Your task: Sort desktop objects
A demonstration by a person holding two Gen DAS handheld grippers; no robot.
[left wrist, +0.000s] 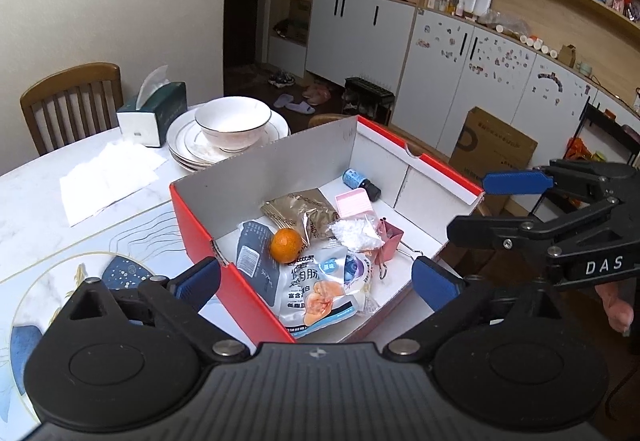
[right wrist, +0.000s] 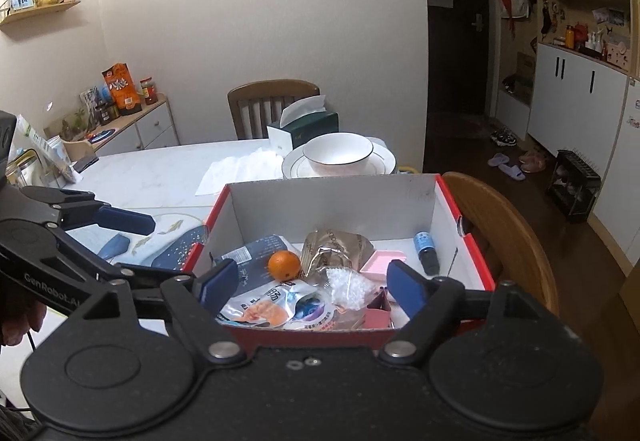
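A red cardboard box (left wrist: 188,225) (right wrist: 476,261) with a white inside stands on the table. In it lie an orange (left wrist: 286,245) (right wrist: 284,265), snack packets (left wrist: 316,285) (right wrist: 276,305), a brown foil packet (left wrist: 300,211) (right wrist: 336,247), a pink box (left wrist: 352,203) (right wrist: 378,261), a small blue bottle (left wrist: 358,179) (right wrist: 426,249), a clear bag of white bits (left wrist: 358,233) (right wrist: 350,287) and a pink binder clip (left wrist: 388,241). My left gripper (left wrist: 316,279) (right wrist: 124,229) is open and empty above the box's near side. My right gripper (right wrist: 312,285) (left wrist: 496,205) is open and empty above the box.
A stack of white plates with a bowl (left wrist: 232,129) (right wrist: 338,155), a green tissue box (left wrist: 154,113) (right wrist: 304,129) and loose tissues (left wrist: 108,175) (right wrist: 244,167) lie behind the box. Wooden chairs (left wrist: 72,101) (right wrist: 504,233) stand at the table. A blue-patterned placemat (left wrist: 80,261) lies left.
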